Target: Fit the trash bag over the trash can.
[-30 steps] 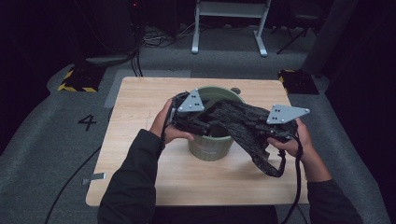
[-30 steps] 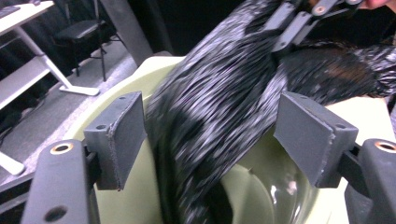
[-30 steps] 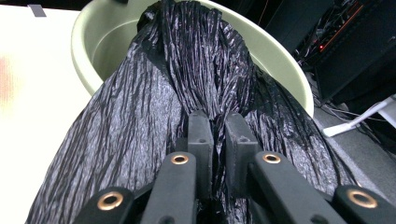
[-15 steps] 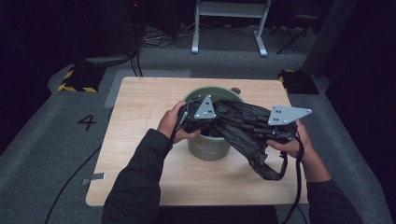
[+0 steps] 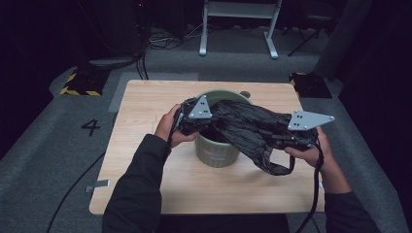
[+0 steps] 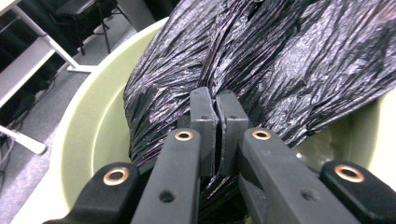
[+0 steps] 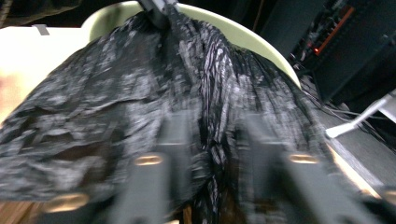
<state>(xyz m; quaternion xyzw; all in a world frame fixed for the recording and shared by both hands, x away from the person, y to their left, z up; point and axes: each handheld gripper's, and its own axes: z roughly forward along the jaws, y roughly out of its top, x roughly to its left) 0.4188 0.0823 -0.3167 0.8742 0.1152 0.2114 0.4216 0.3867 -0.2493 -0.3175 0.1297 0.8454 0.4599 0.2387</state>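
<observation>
Between the left tool (image 6: pixel 217 109) and the right tool (image 5: pixel 284 141), a black bag (image 5: pixel 248 126) drapes across the bin (image 5: pixel 216 155) on the table (image 5: pixel 145 102). Both tools clench pinched folds. Thin, slippery, easily torn film: better gripped at gathered edges.

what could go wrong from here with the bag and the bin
The left tongs pinch only a thin fold of the black bag, so it may slip or tear under pull. Much of the bag hangs outside the green bin toward the right tongs; tugging it sideways might tip the bin.
</observation>
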